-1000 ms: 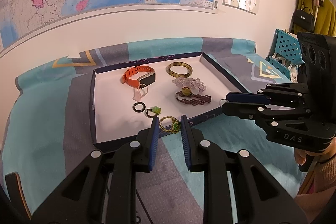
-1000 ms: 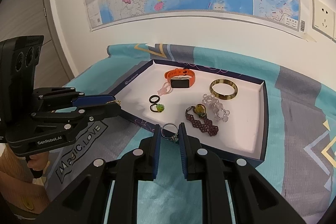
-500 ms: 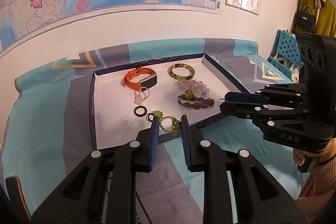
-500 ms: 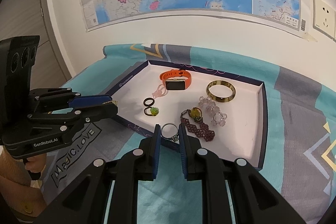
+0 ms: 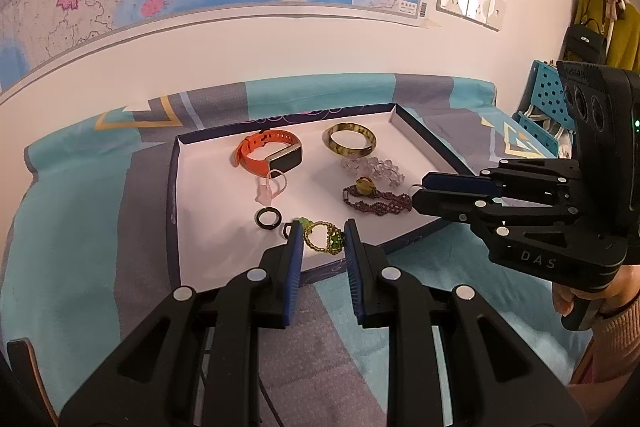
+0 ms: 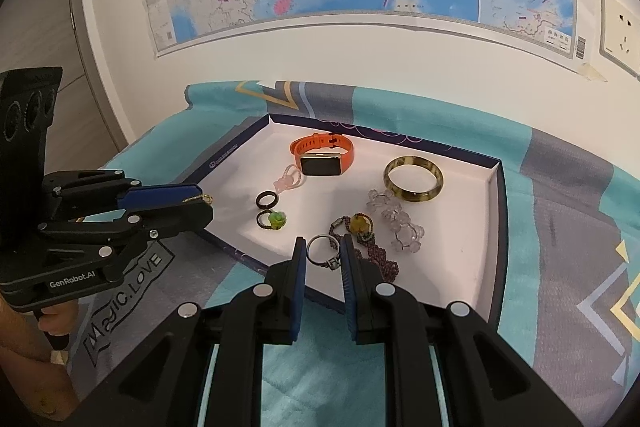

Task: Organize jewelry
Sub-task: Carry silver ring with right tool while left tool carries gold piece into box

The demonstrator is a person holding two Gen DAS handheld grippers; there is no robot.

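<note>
Right wrist view: right gripper (image 6: 323,254), pinching silver ring (image 6: 320,251), crept over tray (image 6: 494,227) w/ jewelry; left gripper (image 5: 320,237) clamps green bracelet (image 5: 323,235); 2 drops pending.

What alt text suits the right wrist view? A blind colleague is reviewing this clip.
The right gripper holds a silver ring between its jaws at the near edge of a white-lined tray holding an orange smartwatch, a bangle and beaded bracelets. The left gripper is at left, over the tray's edge.
</note>
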